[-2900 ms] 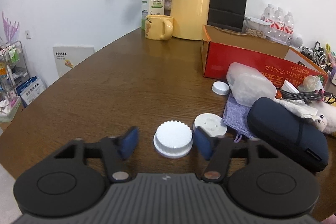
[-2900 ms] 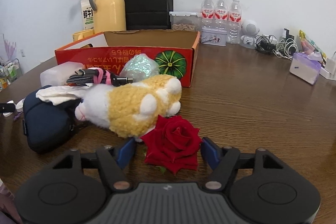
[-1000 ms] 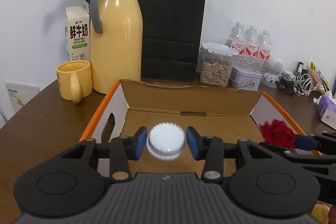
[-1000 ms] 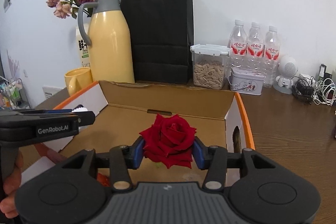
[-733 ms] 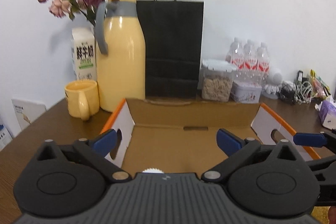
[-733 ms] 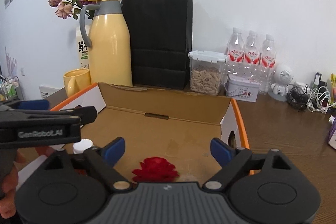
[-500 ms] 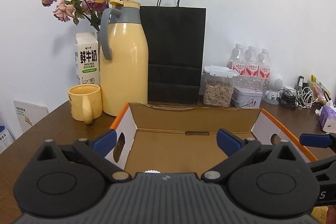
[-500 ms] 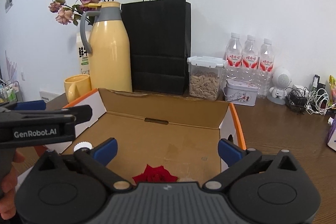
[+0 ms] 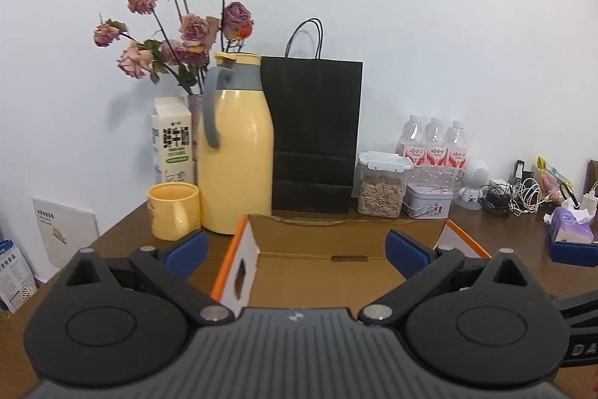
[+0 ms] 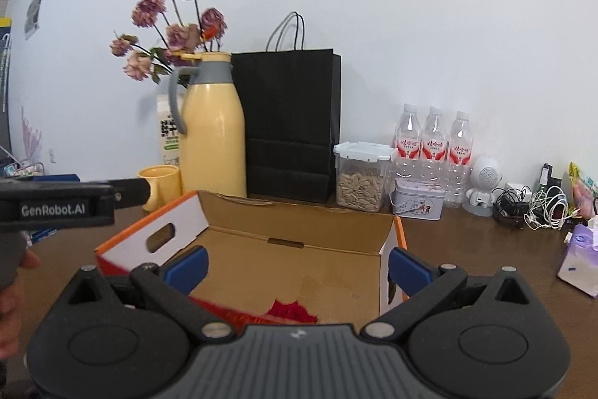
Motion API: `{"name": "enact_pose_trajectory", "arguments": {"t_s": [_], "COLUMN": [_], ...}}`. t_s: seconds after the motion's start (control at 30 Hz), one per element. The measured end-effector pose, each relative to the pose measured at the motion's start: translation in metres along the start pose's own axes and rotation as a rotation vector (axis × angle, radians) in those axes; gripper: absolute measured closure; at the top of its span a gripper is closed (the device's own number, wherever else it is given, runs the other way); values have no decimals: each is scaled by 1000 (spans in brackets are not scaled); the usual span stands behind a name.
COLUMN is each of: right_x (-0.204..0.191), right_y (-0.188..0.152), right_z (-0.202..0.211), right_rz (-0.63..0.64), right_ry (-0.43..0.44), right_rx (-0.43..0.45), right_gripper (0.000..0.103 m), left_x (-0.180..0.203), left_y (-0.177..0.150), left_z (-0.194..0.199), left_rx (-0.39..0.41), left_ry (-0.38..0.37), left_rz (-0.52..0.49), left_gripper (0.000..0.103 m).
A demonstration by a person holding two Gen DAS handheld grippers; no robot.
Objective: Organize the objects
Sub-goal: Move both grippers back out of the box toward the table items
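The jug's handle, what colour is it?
Grey. The handle curves down the side of the pale yellow jug, clearest in the left wrist view.

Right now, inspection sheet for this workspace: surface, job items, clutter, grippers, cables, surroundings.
Surface: brown wooden table.
Job's things: open cardboard box with orange rim; red rose lying on its floor, partly hidden by the right gripper's body. No other contents visible.
Clutter: yellow thermos, yellow mug, milk carton, dried flowers, black paper bag, seed container, tin, three water bottles, tissue pack.
Grippers: left gripper open, nothing between the jaws; right gripper open, nothing between the jaws.
Cables: tangled chargers and cords at the far right.
Surroundings: white wall.
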State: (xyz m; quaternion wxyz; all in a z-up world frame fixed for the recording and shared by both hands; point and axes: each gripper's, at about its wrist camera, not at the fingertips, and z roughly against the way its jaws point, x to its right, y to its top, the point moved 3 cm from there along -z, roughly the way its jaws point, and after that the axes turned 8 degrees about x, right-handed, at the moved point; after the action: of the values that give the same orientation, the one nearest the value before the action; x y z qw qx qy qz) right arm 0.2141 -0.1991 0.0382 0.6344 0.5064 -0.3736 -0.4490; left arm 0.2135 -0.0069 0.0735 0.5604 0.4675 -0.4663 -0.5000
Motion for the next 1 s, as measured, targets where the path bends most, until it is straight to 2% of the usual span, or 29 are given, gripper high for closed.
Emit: {"name": "enact_pose_trajectory", "arguments": {"t_s": [0.2, 0.43, 0.7, 0.87, 1.0], "right_x": [-5, -8, -2, 0, 0], "right_y": [-10, -33, -64, -80, -88], "right_z": [40, 70, 84, 90, 90], "right_rz": [9, 3, -37, -51, -56], "right_ry": [-5, -14, -37, -45, -45], "right_rx": [-8, -48, -117, -154, -175], "right_gripper": [0, 0, 0, 0, 0], "left_x": [-22, -50, -88, -99, -95], "left_y": [-4, -26, -72, -101, -114], "left_z": [37, 72, 89, 94, 94], "left_rx": [-21, -75, -216, -304, -337], "left_ry": [23, 73, 144, 140, 117], "left_rz": [-5, -29, -11, -19, -48], "left_gripper": [0, 0, 0, 0, 0]}}
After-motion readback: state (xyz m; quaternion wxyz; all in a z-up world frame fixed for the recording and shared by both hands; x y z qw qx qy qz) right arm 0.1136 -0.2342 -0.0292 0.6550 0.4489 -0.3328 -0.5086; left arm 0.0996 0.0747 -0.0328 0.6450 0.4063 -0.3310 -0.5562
